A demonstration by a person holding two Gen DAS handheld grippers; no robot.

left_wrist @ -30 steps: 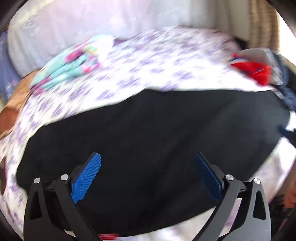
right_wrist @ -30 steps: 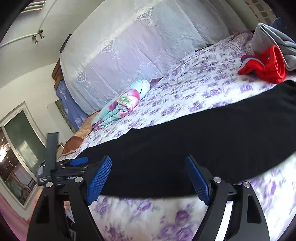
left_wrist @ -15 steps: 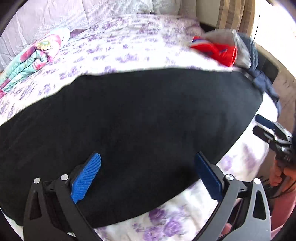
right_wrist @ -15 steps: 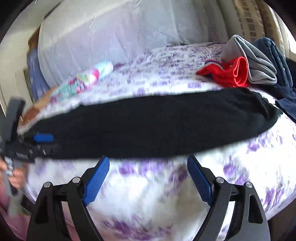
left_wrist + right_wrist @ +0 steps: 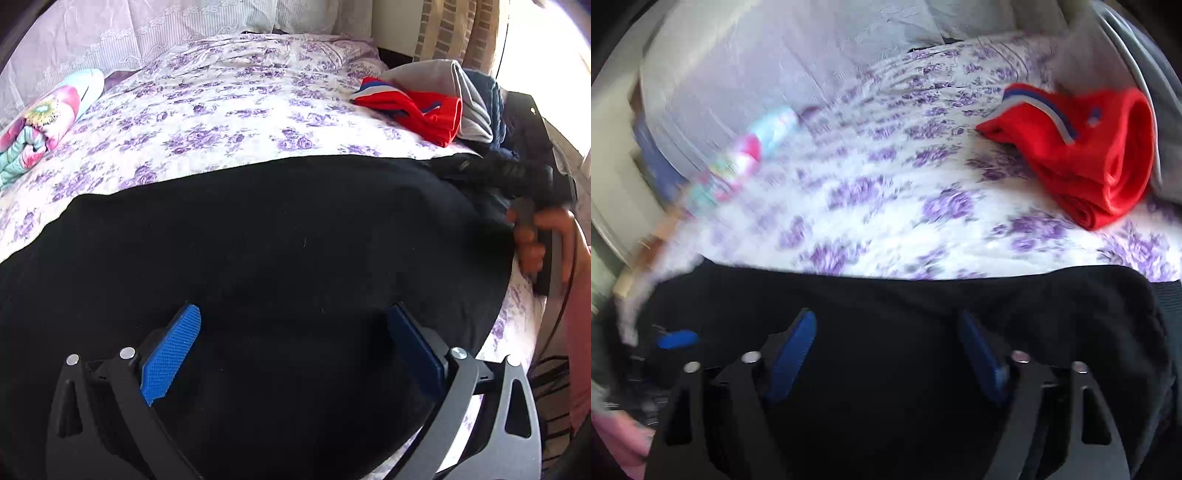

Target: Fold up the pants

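Here both hand-held grippers (image 5: 291,343) (image 5: 888,354) hover spread over black pants (image 5: 258,240).

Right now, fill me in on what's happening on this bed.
A person holds a two-finger gripper in each hand over black pants spread flat on a purple-flowered bedsheet. The left gripper and right gripper both hover open above the dark fabric, gripping nothing. No fold shows yet. Folded red clothing sits at the pants' far right; a rolled colourful blanket lies far left.
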